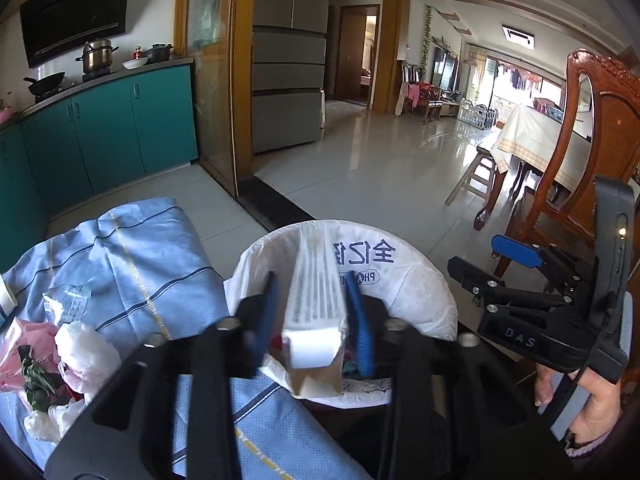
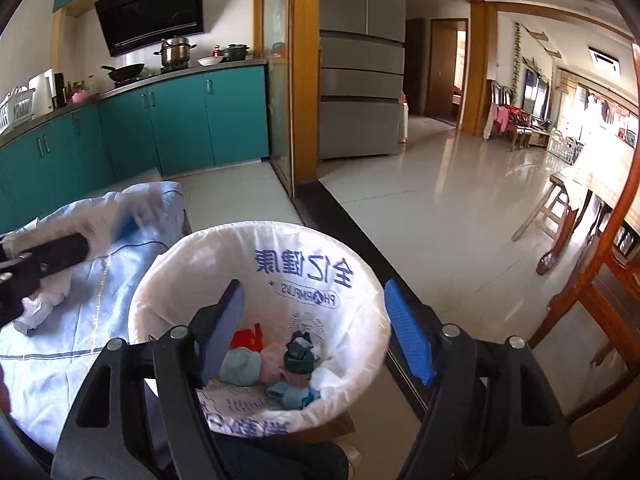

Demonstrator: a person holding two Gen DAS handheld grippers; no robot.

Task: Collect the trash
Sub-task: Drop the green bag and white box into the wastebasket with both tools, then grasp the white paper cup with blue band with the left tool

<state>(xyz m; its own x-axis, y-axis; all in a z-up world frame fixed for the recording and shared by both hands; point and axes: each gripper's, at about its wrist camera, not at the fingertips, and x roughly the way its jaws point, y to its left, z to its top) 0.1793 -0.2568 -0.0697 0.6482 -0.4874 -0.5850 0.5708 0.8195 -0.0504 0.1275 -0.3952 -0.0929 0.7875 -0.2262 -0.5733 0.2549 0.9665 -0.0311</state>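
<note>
A bin lined with a white printed bag (image 1: 404, 280) (image 2: 360, 300) stands beside the table. My left gripper (image 1: 312, 316) hovers over it with a long white carton (image 1: 316, 304) between its blue pads. A gap shows on the carton's left side, so the pads do not press on it. My right gripper (image 2: 316, 328) (image 1: 494, 264) is open and empty above the bin's rim. Crumpled red, pink, blue and dark scraps (image 2: 276, 360) lie in the bin. Pink and white plastic bags with green leaves (image 1: 60, 360) lie on the table's blue striped cloth (image 1: 152, 264) (image 2: 60, 340).
A clear wrapper (image 1: 66, 300) lies on the cloth. A carved wooden chair (image 1: 580, 140) (image 2: 592, 300) stands right of the bin, with a covered dining table (image 1: 532, 136) and a stool behind. Teal kitchen cabinets (image 2: 180, 128) and a fridge (image 2: 360, 80) are farther off. A hand (image 1: 592, 408) holds the right gripper.
</note>
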